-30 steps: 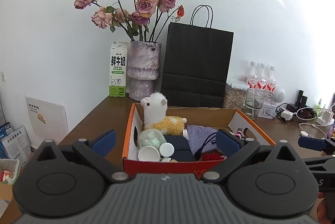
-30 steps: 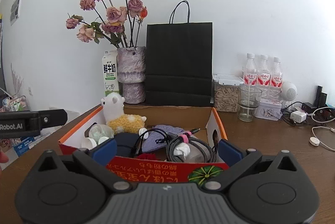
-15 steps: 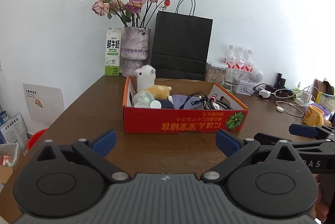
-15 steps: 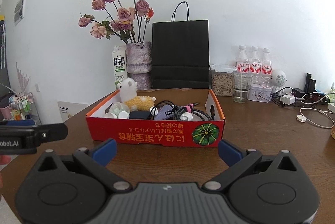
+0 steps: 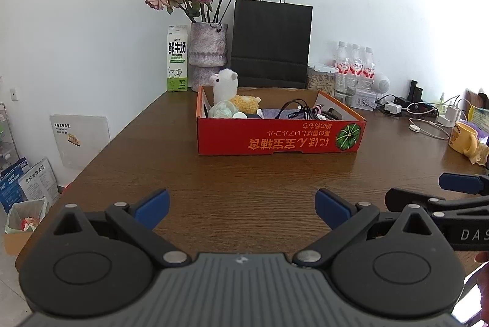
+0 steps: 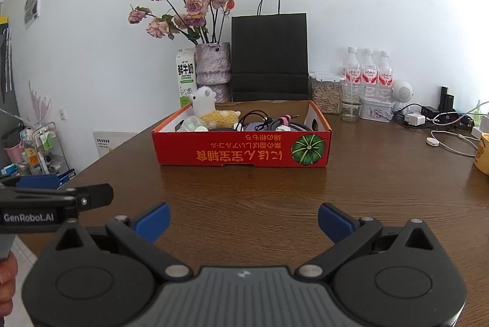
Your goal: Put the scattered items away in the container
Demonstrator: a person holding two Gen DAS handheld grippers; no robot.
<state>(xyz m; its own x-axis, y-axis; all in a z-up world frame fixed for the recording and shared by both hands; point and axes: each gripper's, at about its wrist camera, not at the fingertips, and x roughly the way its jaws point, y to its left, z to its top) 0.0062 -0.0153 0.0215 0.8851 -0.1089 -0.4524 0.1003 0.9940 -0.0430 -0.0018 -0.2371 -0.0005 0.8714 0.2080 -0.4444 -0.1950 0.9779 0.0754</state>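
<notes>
Now that both grippers have drawn well back from the red cardboard box (image 5: 279,140), bare brown tabletop (image 5: 244,174) lies between them and it, where a second ago they hung right over its contents. The left gripper (image 5: 242,204) and right gripper (image 6: 244,218) both hold their blue pads wide apart with nothing between them. Seen from the left wrist, the box sits at twelve o'clock, holding the alpaca plush (image 5: 227,90), black cables (image 5: 301,109) and small white lids (image 5: 240,115). To me that reads as the tidying finished, or close to it. What lies deeper in the box is hidden by its front wall, and the table's near edge is blocked by the gripper bodies, so stray items there cannot be ruled out.
</notes>
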